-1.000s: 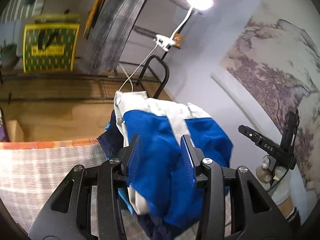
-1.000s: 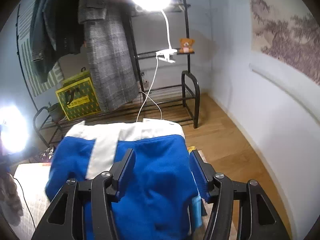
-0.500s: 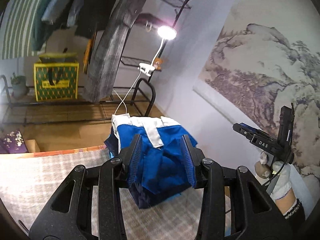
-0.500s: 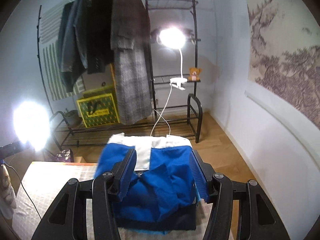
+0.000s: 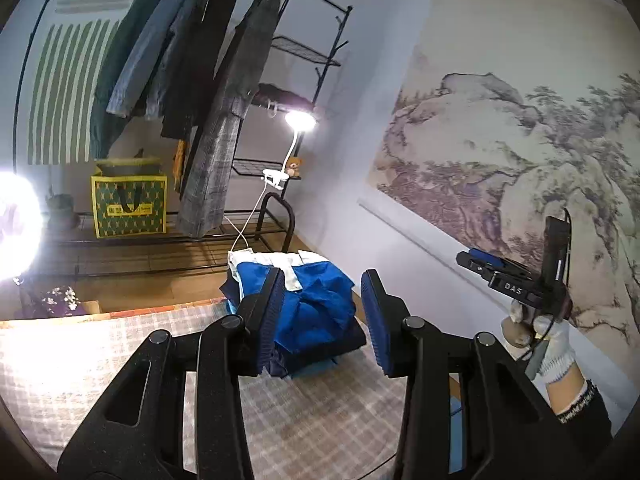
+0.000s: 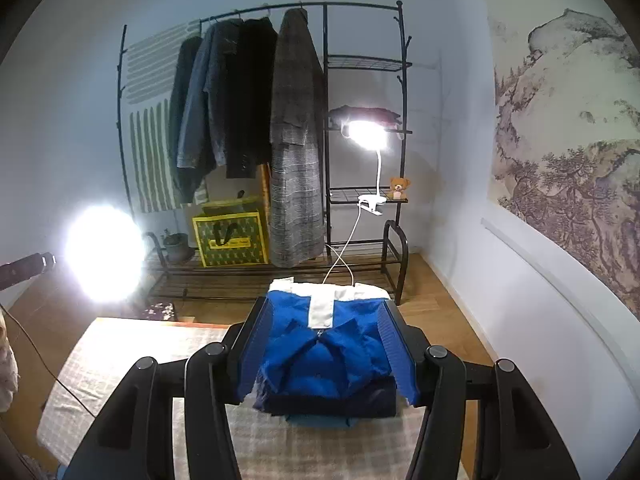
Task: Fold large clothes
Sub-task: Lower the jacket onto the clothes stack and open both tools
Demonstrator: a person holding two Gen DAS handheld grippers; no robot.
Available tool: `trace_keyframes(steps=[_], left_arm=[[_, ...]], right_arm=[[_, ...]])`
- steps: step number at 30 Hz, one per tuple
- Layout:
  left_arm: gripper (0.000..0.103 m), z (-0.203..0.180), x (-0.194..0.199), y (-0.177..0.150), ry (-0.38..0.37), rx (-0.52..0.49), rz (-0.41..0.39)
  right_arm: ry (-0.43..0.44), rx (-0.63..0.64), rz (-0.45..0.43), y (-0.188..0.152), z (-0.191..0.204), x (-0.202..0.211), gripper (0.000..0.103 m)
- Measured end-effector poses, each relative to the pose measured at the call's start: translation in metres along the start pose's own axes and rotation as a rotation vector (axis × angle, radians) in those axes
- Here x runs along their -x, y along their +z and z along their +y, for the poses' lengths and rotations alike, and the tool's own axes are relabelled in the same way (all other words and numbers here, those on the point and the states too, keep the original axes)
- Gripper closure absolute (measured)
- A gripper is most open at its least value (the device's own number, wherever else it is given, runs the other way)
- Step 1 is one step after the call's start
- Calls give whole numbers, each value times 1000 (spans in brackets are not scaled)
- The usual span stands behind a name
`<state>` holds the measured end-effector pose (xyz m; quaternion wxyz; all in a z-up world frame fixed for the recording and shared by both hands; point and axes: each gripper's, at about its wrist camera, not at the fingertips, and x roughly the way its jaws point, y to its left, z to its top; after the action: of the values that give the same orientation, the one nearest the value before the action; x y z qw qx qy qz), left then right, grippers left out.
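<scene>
A folded blue jacket with a white band (image 6: 324, 352) lies on top of a small stack, over a dark navy garment (image 6: 332, 402) and a teal one (image 6: 320, 422). The stack rests at the far right end of a checked cloth surface (image 6: 140, 368). My right gripper (image 6: 325, 320) hangs open above and short of the stack, with nothing between its blue pads. My left gripper (image 5: 322, 292) is also open and empty, and the blue jacket (image 5: 316, 300) shows beyond its fingers. At the right of the left wrist view, a gloved hand (image 5: 540, 332) holds the other gripper.
Behind the surface stands a black clothes rack with hung coats (image 6: 296, 140), a clip lamp (image 6: 366, 136) and a yellow-green bag (image 6: 230, 240). A bright light (image 6: 100, 256) glares at the left. A wall with a landscape painting (image 5: 520, 140) runs along the right, above wooden floor (image 6: 440, 312).
Both grippers have drawn back and up from the stack. The blue jacket, which filled the views before, now looks small and lies untouched on the pile.
</scene>
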<state>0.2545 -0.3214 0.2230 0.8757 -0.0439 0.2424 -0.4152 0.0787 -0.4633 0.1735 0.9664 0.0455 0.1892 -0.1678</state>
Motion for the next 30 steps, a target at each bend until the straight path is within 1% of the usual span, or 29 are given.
trace_keyframes(steps=[5,10,16,20,23,25,29,30], left_arm=[[63,-17,55,-4,-14,-21,-26],[63,-29,86,-15,-7,-47,-26],[63,-32,108,-38,6,-46,-5],[63,-33,119,-57,30,-57,7],[62,-33,120,-76,56,-70,34],[50,-33,118,-88,71,-83,55],[45,-24,111,-111,95,-86,87],[40,-20,109,-117,95,-76,95]], right_arm=[[4,12,-26,-5,13,44,45],[4,11,-37,-15,24,76,46],[18,12,-33,-31,36,100,45],[-15,13,-2,-46,45,108,45],[-35,7,9,-59,49,111,45],[-42,-7,19,-68,52,110,43],[-33,-25,32,-89,59,103,32],[-36,-18,36,-94,63,100,31]])
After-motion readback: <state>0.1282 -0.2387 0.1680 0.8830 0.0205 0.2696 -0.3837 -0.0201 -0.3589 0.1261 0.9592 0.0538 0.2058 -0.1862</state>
